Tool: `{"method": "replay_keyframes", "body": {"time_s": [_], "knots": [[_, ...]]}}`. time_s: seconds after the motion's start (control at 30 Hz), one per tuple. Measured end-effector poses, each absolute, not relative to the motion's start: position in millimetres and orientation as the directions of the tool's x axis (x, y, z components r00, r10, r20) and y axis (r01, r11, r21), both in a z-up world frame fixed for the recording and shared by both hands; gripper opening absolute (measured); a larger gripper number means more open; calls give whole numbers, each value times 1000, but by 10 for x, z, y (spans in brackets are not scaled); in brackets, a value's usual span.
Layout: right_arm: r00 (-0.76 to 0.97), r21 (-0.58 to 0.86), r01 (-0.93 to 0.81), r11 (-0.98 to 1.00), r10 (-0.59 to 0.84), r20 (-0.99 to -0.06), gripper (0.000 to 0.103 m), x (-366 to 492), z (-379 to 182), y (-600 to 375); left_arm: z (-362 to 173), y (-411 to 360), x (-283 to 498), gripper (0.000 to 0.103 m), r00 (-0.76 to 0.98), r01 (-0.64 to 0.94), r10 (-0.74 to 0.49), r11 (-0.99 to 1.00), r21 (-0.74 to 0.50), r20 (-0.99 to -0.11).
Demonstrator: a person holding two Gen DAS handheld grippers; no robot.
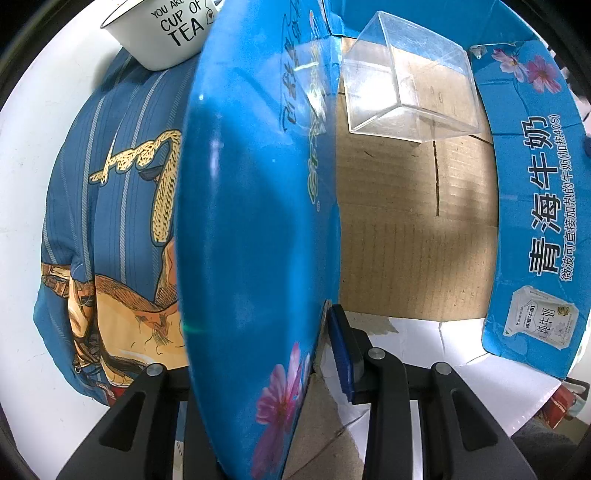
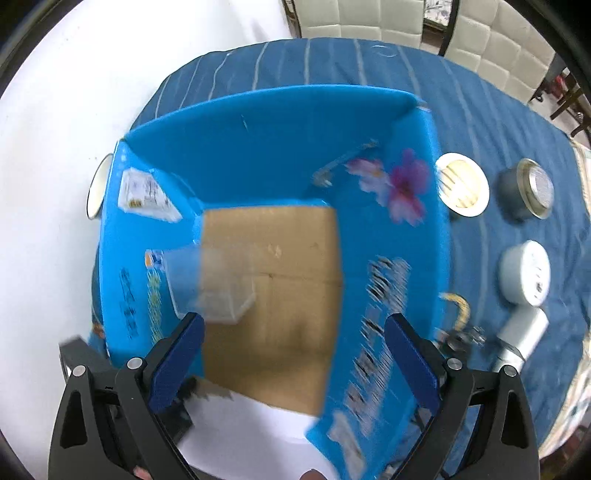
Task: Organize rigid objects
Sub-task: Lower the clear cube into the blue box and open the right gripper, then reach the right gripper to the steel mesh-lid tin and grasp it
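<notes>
A blue cardboard box [image 2: 280, 147] stands open on a blue patterned cloth [image 2: 480, 122]. A clear plastic cube [image 1: 410, 79] lies on the brown box floor [image 1: 406, 229]; it also shows blurred in the right wrist view [image 2: 218, 284]. My left gripper [image 1: 317, 354] is shut on the box's blue side flap [image 1: 255, 206], which fills the middle of the left wrist view. My right gripper [image 2: 293, 354] is open and empty, hovering above the box opening.
A white "CUP OF TEA" bowl [image 1: 166, 33] sits beyond the box on the left. On the cloth to the right lie a white round vent [image 2: 461, 184], a grey tin [image 2: 528, 192] and a white hair dryer [image 2: 524, 295]. Chairs [image 2: 369, 18] stand behind.
</notes>
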State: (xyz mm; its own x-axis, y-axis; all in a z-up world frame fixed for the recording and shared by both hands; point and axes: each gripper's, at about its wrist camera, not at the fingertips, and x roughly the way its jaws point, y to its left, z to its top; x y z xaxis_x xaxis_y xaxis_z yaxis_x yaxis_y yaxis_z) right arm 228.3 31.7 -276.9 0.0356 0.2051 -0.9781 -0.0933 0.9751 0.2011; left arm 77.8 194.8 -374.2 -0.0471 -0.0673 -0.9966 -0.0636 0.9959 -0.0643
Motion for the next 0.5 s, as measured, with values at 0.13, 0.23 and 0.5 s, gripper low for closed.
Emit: {"method": "replay_keyframes", "body": {"time_s": [0.13,0.23,0.5], "knots": [[85,186,-89,979,193,-978,100,2068,-2589,129,-3737,1959,775,31,-48,-66,-68,996,-64,-997],[102,188,-70,980,194,-976,100,1951,-2520,1,-3739,1964,768,31,-48,-67,-67,996,-64,-997],[202,224,97,970,201,-958,100,1881,-2447,-838,-3741,1968,763,31,-48,-68,-67,996,-64,-997]]}}
